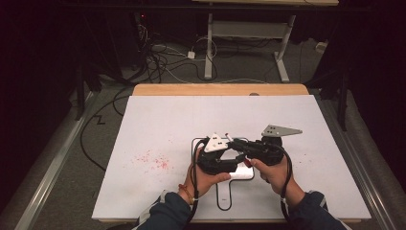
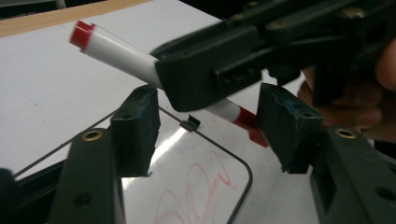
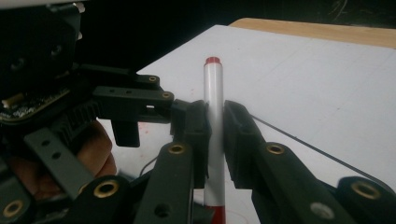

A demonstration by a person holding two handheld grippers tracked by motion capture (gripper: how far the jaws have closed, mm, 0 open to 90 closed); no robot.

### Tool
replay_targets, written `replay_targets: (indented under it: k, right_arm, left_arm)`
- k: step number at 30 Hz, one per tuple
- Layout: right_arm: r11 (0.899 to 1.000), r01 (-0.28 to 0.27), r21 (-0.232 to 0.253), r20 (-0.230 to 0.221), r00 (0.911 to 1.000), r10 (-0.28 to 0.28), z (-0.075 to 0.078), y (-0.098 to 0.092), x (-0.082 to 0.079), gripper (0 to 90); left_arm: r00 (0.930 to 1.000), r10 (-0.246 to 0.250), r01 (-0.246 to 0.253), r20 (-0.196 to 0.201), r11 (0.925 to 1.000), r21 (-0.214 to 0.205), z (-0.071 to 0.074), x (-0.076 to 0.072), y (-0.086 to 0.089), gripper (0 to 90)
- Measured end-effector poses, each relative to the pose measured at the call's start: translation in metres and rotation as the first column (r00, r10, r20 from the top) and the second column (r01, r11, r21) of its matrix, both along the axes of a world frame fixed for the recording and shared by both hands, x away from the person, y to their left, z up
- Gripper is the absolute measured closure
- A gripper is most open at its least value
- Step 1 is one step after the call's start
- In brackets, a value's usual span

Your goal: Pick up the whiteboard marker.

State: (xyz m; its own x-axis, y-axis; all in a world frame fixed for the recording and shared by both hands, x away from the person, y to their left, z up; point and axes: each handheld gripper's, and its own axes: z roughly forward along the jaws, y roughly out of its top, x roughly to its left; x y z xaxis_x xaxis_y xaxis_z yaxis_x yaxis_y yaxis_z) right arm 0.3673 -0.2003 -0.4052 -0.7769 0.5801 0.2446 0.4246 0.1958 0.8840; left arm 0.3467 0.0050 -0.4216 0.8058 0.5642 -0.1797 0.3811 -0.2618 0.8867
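Observation:
A white marker [image 3: 214,98] with a red butt end and a red cap [image 2: 246,122] is clamped mid-barrel in my right gripper [image 3: 215,135], which is shut on it. In the high view the marker [image 1: 229,138] slants above a small black-rimmed whiteboard [image 1: 239,173] with a handle. My left gripper [image 2: 210,128] faces the right one. Its jaws stand apart on either side of the cap end; the cap lies close to the right-hand pad [image 2: 285,123], and the left-hand pad is clear of it. Red scribbles [image 2: 201,186] mark the whiteboard below. Both grippers [image 1: 238,149] meet over the board.
A white sheet [image 1: 191,120] covers the table, with red specks [image 1: 153,160] left of the whiteboard. A wooden edge [image 1: 220,89] runs along the far side. Cables [image 1: 158,62] and another desk's legs [image 1: 209,48] are on the floor beyond.

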Motion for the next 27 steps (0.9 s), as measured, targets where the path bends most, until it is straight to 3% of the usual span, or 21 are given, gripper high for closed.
replay_targets:
  k: [3, 8, 9, 10, 14, 18, 19, 24, 27]
  right_arm:
    - [1.000, 0.011, 0.006, 0.007, 0.9999, -0.011, -0.001, -0.002, -0.002, 81.5]
    - [1.000, 0.017, 0.016, 0.034, 0.9993, -0.018, -0.001, -0.008, -0.006, 81.4]
    - [1.000, 0.017, 0.016, 0.034, 0.9993, -0.018, -0.001, -0.008, -0.006, 81.4]
    - [1.000, 0.022, 0.012, 0.048, 0.9986, -0.023, -0.001, -0.009, -0.008, 81.4]
    - [1.000, 0.020, -0.004, 0.077, 0.9968, -0.020, -0.001, -0.010, -0.013, 81.2]
    - [1.000, 0.022, -0.019, 0.087, 0.9960, -0.020, -0.004, -0.011, -0.018, 80.2]
    - [0.999, 0.022, -0.026, 0.091, 0.9956, -0.019, -0.004, -0.011, -0.019, 79.7]
    - [0.999, 0.025, -0.021, 0.071, 0.9972, -0.023, -0.008, -0.014, -0.021, 66.3]
    - [0.998, 0.041, -0.037, 0.090, 0.9952, -0.037, -0.005, -0.021, -0.026, 54.8]
  left_arm:
    - [1.0000, -0.004, 0.004, 0.000, 0.9999, -0.012, -0.003, 0.004, -0.003, 45.9]
    - [0.9997, -0.013, 0.012, 0.021, 0.9999, 0.003, -0.004, 0.005, -0.007, 60.3]
    - [0.9994, -0.018, 0.017, 0.031, 0.9998, 0.014, -0.004, 0.005, -0.008, 60.3]
    - [0.9985, -0.026, 0.024, 0.048, 0.9990, 0.039, -0.005, 0.005, -0.010, 65.9]
    - [0.9971, -0.036, 0.032, 0.067, 0.9976, 0.062, -0.010, 0.006, -0.011, 74.7]
    - [0.9937, -0.065, 0.056, 0.091, 0.9944, 0.090, -0.013, 0.007, -0.009, 78.0]
    - [0.9912, -0.083, 0.071, 0.103, 0.9907, 0.116, -0.016, 0.007, -0.010, 78.1]
    - [0.9858, -0.124, 0.107, 0.113, 0.9829, 0.150, -0.029, 0.010, -0.007, 78.2]
    - [0.9859, -0.130, 0.114, 0.105, 0.9831, 0.143, -0.034, 0.011, 0.003, 78.2]
